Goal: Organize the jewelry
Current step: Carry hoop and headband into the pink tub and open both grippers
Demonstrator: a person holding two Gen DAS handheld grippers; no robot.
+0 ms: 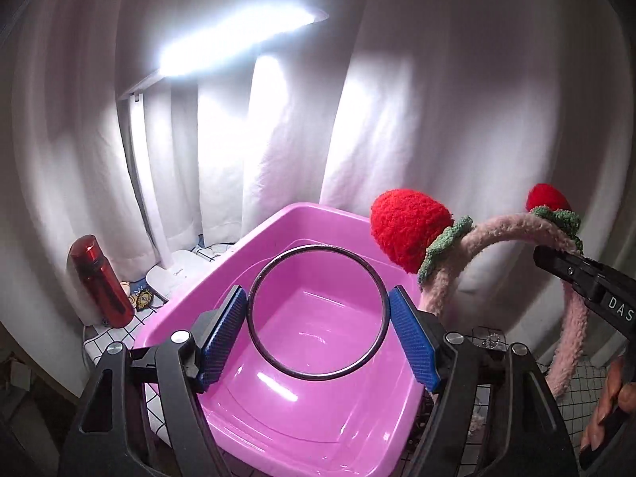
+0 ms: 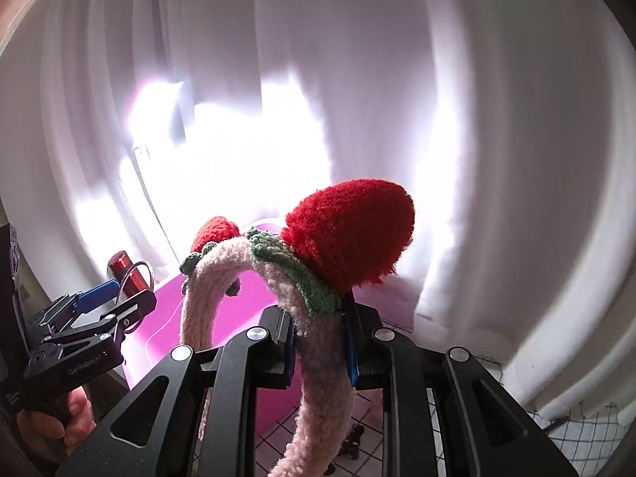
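A thin dark ring bangle (image 1: 260,278) is clamped between the blue pads of my left gripper (image 1: 318,322), held above the pink plastic tub (image 1: 318,429). My right gripper (image 2: 320,342) is shut on a fuzzy pink headband (image 2: 318,405) with two red knitted strawberries (image 2: 349,234) and green leaves. In the left wrist view the headband (image 1: 469,238) hangs in the air right of the tub, with the right gripper's black finger (image 1: 576,274) on it. The right wrist view shows the left gripper (image 2: 119,298) at the left, over the tub (image 2: 167,318), with the bangle (image 2: 137,278) in it.
White curtains hang behind everything. A lit desk lamp (image 1: 234,43) with a white base (image 1: 175,274) stands behind the tub, beside a red bottle (image 1: 99,282). A white grid-patterned cloth (image 2: 580,437) covers the table; small dark items (image 2: 353,441) lie on it. A hand (image 2: 67,417) holds the left gripper.
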